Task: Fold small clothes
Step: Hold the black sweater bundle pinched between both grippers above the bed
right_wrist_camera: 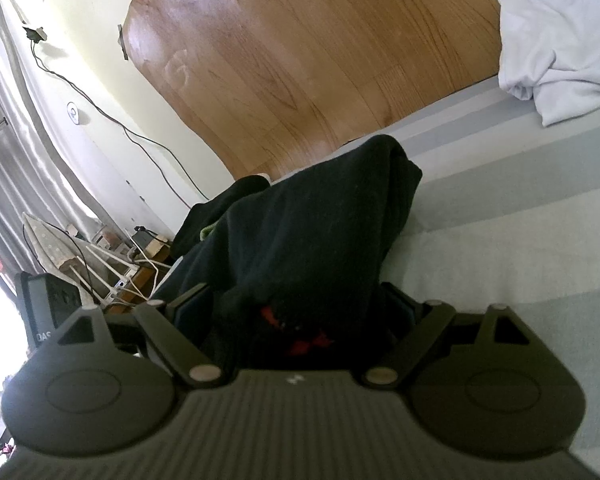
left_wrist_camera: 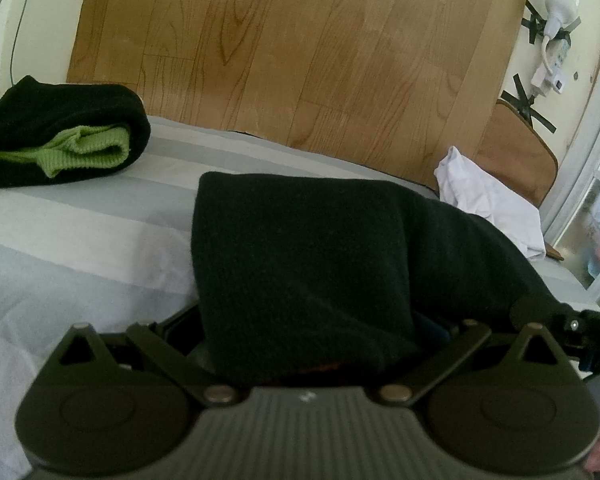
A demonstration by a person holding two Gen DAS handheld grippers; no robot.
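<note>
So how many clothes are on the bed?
3 that I can see: a black garment in front across the grippers, a folded black and green one far left, a crumpled white one far right. More may be hidden.

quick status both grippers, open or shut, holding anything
left gripper: jaws spread wide, black garment draped over them; a grip cannot be told.
right gripper: jaws wide, same black garment over them; a grip cannot be told.

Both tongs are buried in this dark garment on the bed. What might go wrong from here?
1. The dark garment drapes over both tongs and hides their fingers, so a grip can't be checked; it may slip or bunch instead of folding flat.
2. The folded black and green piece sits near the bed's edge; a sweeping fold toward it may knock it off.
3. The white cloth may get dragged along.
</note>
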